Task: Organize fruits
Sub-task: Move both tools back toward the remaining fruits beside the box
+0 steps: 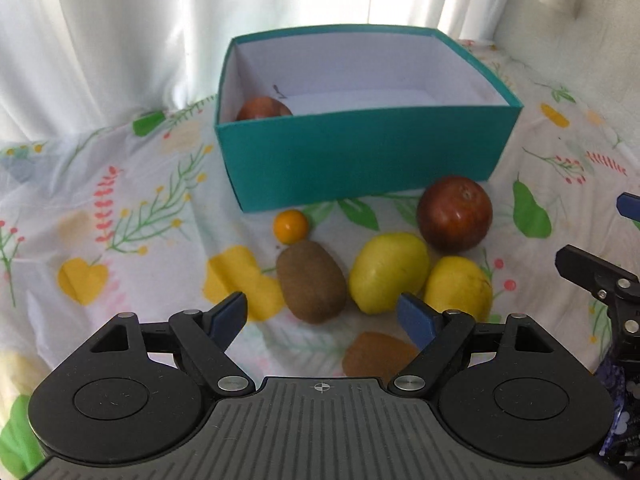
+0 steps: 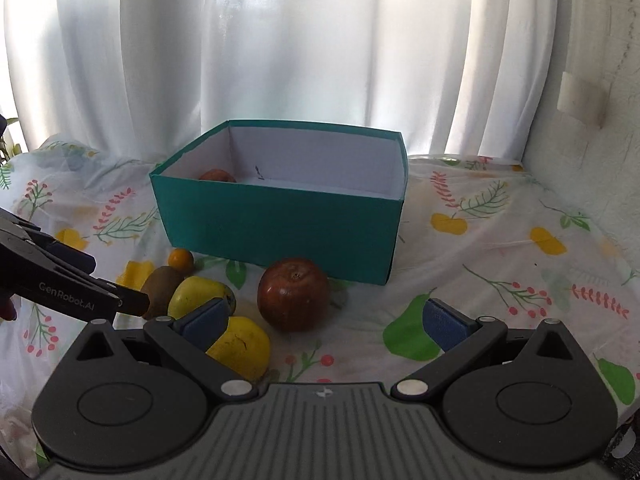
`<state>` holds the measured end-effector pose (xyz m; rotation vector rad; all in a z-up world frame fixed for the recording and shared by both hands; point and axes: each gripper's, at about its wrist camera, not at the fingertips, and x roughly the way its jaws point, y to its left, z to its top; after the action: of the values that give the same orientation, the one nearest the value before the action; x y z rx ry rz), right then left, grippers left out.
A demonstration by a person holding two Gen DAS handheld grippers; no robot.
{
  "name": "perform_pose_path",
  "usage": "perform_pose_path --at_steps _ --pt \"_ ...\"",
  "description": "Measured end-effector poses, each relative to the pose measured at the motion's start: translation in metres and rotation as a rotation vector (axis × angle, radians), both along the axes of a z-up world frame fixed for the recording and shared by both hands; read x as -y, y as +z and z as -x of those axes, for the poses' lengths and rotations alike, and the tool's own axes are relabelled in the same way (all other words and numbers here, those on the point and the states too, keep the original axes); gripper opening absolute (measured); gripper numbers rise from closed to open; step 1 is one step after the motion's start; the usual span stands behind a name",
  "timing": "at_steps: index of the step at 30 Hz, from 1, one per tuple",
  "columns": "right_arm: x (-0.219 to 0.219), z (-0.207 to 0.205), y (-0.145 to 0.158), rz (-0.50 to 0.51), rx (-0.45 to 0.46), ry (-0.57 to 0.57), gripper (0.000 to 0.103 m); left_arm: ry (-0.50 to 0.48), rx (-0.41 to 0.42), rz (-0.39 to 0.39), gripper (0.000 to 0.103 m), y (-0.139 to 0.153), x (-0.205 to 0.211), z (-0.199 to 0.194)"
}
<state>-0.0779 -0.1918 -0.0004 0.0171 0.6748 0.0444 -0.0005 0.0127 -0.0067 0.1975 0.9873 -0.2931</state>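
A teal cardboard box (image 1: 360,160) with plain white inner walls sits open-topped on a thin, wrinkled cloth (image 1: 120,208) printed with leaves, berries and yellow fruit shapes; white pleated curtains (image 2: 280,48) hang behind it. Inside the box, against its left wall, lies one smooth reddish-brown apple (image 1: 264,109), and a small dark mark shows on the white lining beside it, too small to read. In front of the box the loose fruit clusters on the cloth: a glossy round red apple (image 1: 455,213), a tiny orange fruit (image 1: 291,226) just beside the box's front wall, a fuzzy brown oval kiwi (image 1: 311,281), two smooth yellow fruits (image 1: 388,278) touching each other, and a second kiwi (image 1: 378,356) partly hidden by the near finger. The left gripper (image 1: 326,316), black plastic with blue rubbery pads, hovers over the first kiwi with its jaws spread wide and nothing between the pads. The right gripper (image 2: 326,320) is likewise spread and empty, above the cloth near the red apple, its left pad in front of a yellow fruit. In the right wrist view the left gripper's black finger reads "GenRobot.AI" (image 2: 68,294) in pale letters.
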Motion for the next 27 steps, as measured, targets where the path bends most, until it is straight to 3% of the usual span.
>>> perform_pose_path --at_steps 11,27 --pt "-0.005 0.002 -0.016 -0.004 -0.062 0.017 0.103 -0.092 -0.055 -0.031 0.087 -0.021 0.012 0.022" --pt "-0.009 -0.022 -0.022 0.001 -0.084 0.040 0.101 0.011 -0.065 -0.005 0.084 -0.028 -0.004 -0.011"
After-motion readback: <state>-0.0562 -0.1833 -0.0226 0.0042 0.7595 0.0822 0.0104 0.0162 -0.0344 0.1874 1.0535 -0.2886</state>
